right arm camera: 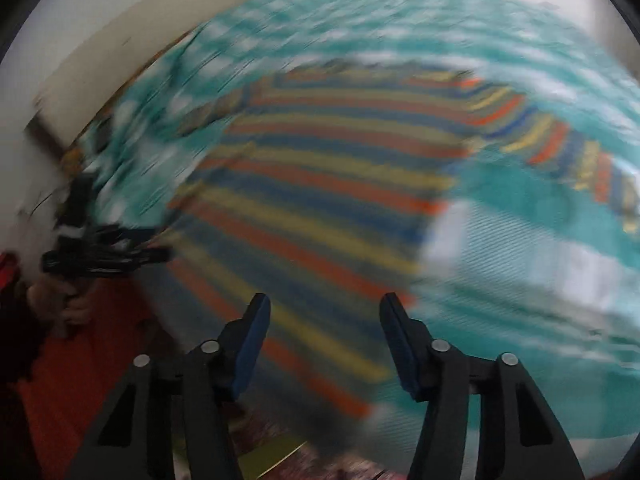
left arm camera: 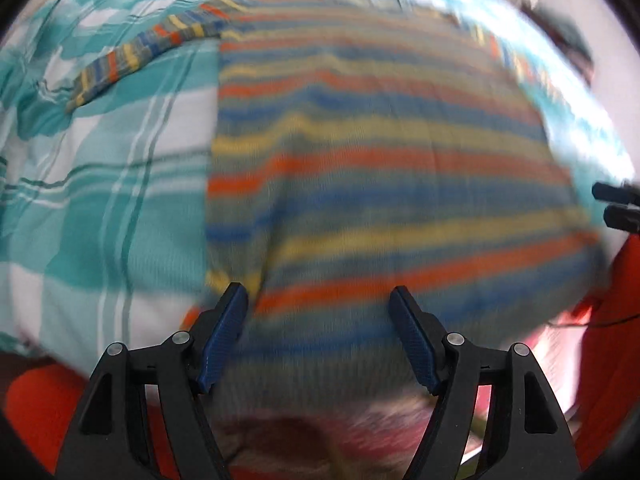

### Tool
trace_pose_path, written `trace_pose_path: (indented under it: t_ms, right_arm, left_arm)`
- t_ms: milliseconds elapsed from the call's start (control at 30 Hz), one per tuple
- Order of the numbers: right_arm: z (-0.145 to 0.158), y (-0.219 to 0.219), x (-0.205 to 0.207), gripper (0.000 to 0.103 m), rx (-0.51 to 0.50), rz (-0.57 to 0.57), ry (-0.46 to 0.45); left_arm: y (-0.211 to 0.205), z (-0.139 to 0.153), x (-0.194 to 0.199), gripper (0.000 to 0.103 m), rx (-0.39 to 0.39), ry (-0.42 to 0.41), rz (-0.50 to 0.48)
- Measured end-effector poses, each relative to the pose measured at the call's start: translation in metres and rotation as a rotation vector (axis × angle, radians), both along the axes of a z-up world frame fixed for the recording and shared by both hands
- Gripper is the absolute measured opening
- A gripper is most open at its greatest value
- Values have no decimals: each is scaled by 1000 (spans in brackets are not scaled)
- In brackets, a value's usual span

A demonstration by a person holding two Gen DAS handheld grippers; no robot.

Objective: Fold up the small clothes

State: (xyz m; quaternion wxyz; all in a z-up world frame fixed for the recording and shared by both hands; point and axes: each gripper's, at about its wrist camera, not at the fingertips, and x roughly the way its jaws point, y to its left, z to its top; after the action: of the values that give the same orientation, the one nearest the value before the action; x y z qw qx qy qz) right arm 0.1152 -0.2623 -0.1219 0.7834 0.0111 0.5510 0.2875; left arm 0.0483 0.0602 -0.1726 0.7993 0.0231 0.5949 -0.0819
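A small sweater with blue, yellow and orange stripes lies spread flat on a teal and white checked bedcover. One sleeve stretches out to the left, and the other sleeve reaches right in the right wrist view. My left gripper hangs open over the sweater's near hem, with nothing between its blue pads. My right gripper is open above the sweater near its lower right edge, its pads holding nothing. Both views are smeared by motion.
Each gripper shows in the other's view: the right one at the far right edge, the left one at the left, held by a hand. The person's orange clothing fills the near side. A pale wall borders the bed.
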Motion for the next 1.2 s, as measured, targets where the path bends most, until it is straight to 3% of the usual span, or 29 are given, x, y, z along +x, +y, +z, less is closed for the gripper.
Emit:
trace_pose_path:
  t_ms: [67,133,167,233,300,333,400,500,567,600,633,667,700,733,900,1033,1133,1200]
  right_arm:
    - [-30,21,-15,46,-60,77,127]
    - [-56,25,-27,47,-139,89,220]
    - [-61,21,-33,47,-145,71,230]
    - [-51,11,-36,44,-103,17,238]
    - [-29,-7,-39,46,-44,-61,213]
    - [-17,-20,-42,51,-10,-106,181]
    - [-5,-39,-48,73,14,-174,151]
    - [-19,-57,-47,73,63,-220,217]
    - [-35,-53,-40,69,119,-204,275]
    - [-42,-50,-38,60,129,-190,295]
    - [-52,-46,-35,53,129,-176,324]
    - [-61,-40,-32,26,123,-162,356]
    - [-67,-35,-32,5,106,-156,368]
    - [-67,-33,-32,5,93,-153,373]
    - [-40,-50,-42,5,61,-178,346]
    - [-68,-56,-37,5,6,-208,403]
    - [-75,-47,-32,5,-44,-196,396]
    - [-74,-44,-32,12,-53,-190,391]
  left_arm:
    - [-7,-11,-10,74,5,99,-23]
    - [-11,-18,-17,73,23,153,-42]
    - [-11,-15,-20,69,24,147,-45]
    - [1,10,-24,68,-65,77,4]
    - [25,33,-30,76,-165,3,96]
    - [45,45,-33,88,-205,-52,186]
    - [71,51,-35,92,-208,-124,303]
    - [87,34,-21,87,-212,-72,366]
    - [82,22,-14,77,-247,-18,333]
    - [77,17,-7,74,-240,3,299]
    - [70,14,-5,56,-213,19,261]
    - [72,12,-5,14,-186,37,236]
    - [68,10,-8,6,-167,65,216]
    - [68,12,-12,3,-179,70,208]
    - [63,30,-23,3,-155,70,155]
    - [52,13,-13,5,-39,132,146]
    - [43,14,-8,10,0,137,145]
    - [39,18,-9,27,16,136,148]
